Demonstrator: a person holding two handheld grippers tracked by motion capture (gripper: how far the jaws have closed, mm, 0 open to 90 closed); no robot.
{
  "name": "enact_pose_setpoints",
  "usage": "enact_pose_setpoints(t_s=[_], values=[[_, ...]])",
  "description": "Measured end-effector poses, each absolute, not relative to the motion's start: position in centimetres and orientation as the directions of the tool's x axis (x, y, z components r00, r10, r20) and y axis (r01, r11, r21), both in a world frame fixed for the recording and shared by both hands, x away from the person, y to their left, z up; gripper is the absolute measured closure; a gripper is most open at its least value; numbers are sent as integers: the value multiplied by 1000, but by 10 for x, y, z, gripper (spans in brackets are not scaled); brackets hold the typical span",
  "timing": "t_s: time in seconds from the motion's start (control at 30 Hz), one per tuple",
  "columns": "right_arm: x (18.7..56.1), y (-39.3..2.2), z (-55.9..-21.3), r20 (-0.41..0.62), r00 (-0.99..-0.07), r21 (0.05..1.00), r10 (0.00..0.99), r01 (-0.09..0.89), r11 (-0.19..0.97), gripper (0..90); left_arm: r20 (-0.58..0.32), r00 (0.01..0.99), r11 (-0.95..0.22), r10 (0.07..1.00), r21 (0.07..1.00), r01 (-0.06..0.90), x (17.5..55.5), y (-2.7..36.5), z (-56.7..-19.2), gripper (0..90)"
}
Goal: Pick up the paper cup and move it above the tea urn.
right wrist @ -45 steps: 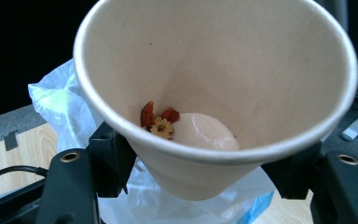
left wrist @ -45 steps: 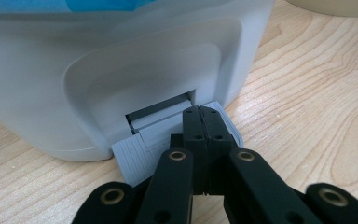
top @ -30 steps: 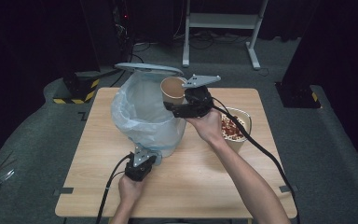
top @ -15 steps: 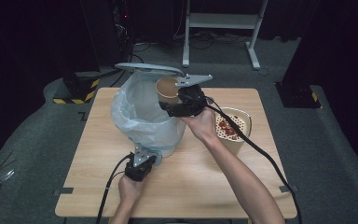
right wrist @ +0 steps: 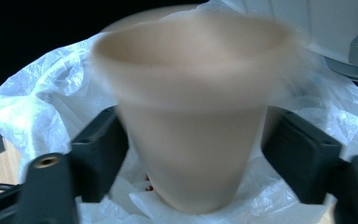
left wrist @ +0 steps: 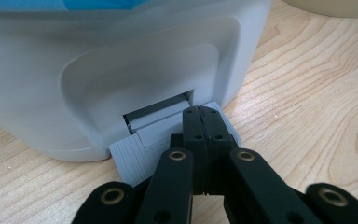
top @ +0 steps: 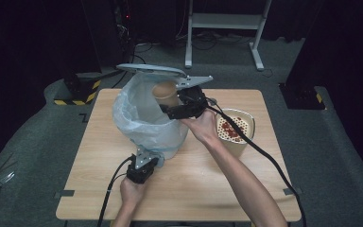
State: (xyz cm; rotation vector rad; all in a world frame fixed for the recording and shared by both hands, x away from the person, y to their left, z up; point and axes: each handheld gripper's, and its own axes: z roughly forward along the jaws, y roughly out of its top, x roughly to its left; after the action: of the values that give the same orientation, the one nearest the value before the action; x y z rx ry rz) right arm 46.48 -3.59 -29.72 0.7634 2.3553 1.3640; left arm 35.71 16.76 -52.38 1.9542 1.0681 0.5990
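A grey pedal bin [top: 172,139] lined with a pale plastic bag [top: 132,113] stands mid-table with its lid [top: 151,70] raised. My left gripper [top: 144,161] is shut, and its closed tips [left wrist: 199,112] rest on the bin's ribbed grey pedal [left wrist: 130,156]. My right gripper [top: 172,106] hangs over the bin's mouth. Its jaws have just been opening, and a brown paper cup [right wrist: 191,93] sits blurred between them, loose above the bag [right wrist: 37,102]. From above, the cup [top: 164,92] shows inside the bag's rim.
A beige perforated container [top: 236,130] with red bits stands right of the bin, under my right forearm. The wooden table [top: 246,189] has bare room in front and at the right. Cables trail from both grippers toward the near edge.
The right gripper's jaws have spread away from the cup. The cup has shifted left and lower into the bag's mouth. The left gripper stays on the pedal.
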Motion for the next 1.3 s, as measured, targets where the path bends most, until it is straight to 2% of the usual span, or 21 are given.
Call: enact_pose_setpoints(t_s=[0.17, 0.57, 0.8, 0.9, 1.03, 1.3], values=[[465, -37, -297, -9, -812, 865, 584, 286, 412, 193, 24, 530, -313, 847, 830, 463, 357, 168, -524, 900], [455, -44, -295, -55, -804, 872, 592, 250, 421, 245, 25, 529, -312, 848, 831, 461, 357, 167, -524, 900], [449, -54, -290, -68, -796, 880, 601, 236, 412, 266, 30, 529, -316, 848, 830, 460, 357, 168, -524, 900], [449, -63, -290, -38, -790, 890, 613, 252, 381, 274, 30, 529, -315, 848, 830, 459, 357, 167, -524, 900], [445, -72, -288, -72, -779, 890, 623, 231, 392, 277, 27, 528, -313, 849, 830, 461, 357, 167, -524, 900], [439, -81, -281, -71, -775, 898, 627, 224, 378, 279, 25, 529, -312, 848, 830, 462, 357, 167, -524, 900]])
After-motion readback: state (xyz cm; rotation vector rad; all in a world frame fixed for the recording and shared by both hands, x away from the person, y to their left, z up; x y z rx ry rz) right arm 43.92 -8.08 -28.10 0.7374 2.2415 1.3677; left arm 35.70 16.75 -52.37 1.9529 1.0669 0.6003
